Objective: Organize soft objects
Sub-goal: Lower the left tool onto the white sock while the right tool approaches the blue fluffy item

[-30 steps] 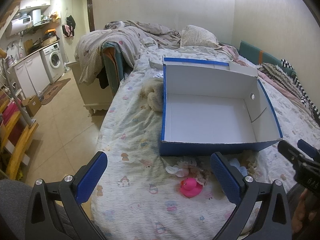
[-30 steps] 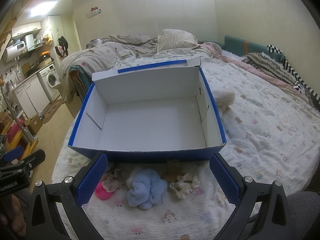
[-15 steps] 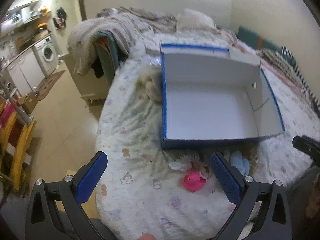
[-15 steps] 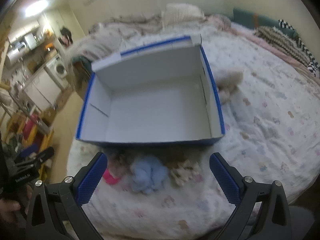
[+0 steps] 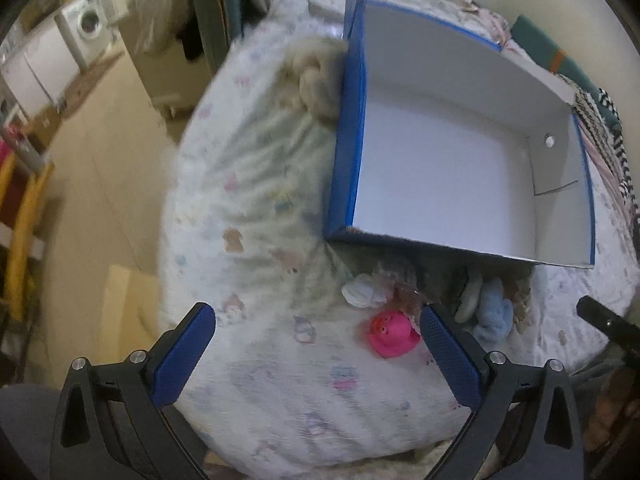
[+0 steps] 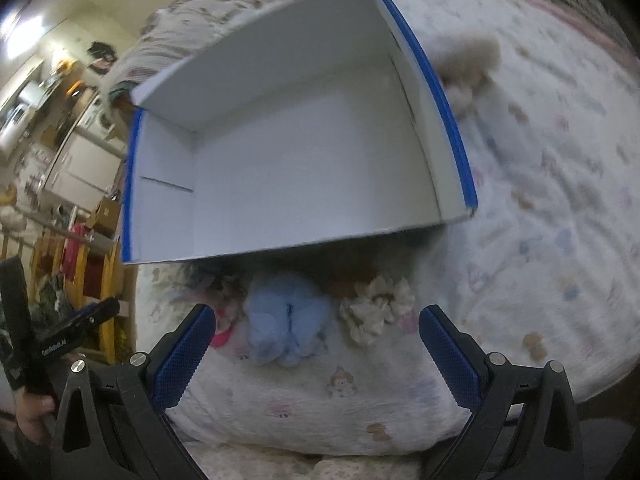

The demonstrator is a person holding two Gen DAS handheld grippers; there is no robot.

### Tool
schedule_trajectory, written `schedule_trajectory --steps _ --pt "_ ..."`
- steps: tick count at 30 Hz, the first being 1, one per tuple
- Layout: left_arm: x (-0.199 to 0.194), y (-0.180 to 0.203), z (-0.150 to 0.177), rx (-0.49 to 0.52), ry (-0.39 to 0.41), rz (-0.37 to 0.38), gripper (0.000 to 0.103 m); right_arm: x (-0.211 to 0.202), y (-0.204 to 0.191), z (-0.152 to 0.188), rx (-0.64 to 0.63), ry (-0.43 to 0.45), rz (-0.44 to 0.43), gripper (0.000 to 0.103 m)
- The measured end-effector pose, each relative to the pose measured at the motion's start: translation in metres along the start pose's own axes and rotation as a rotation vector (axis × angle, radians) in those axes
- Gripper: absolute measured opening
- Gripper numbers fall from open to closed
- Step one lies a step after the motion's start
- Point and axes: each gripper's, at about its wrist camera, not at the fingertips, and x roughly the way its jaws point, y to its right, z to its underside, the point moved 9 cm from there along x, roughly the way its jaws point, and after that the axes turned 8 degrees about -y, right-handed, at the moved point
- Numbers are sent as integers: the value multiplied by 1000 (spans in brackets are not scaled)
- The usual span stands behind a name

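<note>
Plainly, both tongs hang spread wide with nothing between them: the left gripper [image 5: 316, 344] over the printed bedsheet [image 5: 256, 240], the right gripper [image 6: 318, 344] above the soft pile. An open blue box [image 6: 448, 120] (white inside, nothing in it) sits on the bed. Just in front of its near wall lie a pink duck [image 5: 390, 334], a light blue plush [image 6: 286, 322], a cream ruffled piece [image 6: 376, 304] and a small white item [image 5: 362, 294], perhaps a sock. A beige fluffy toy [image 5: 316, 80] touches the box's side wall.
</note>
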Motion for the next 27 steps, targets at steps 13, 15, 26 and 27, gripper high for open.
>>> schedule_trajectory --steps 13,15,26,27 --pt "73 17 -11 -96 -207 128 44 14 1 -4 6 -21 14 103" --pt "82 18 -11 -124 -232 164 33 17 -1 -5 2 -25 21 103" --pt "63 18 -10 -101 -209 249 5 31 3 -8 15 -61 20 103" --pt "57 14 -7 -92 -198 242 5 31 3 -8 21 -64 16 103"
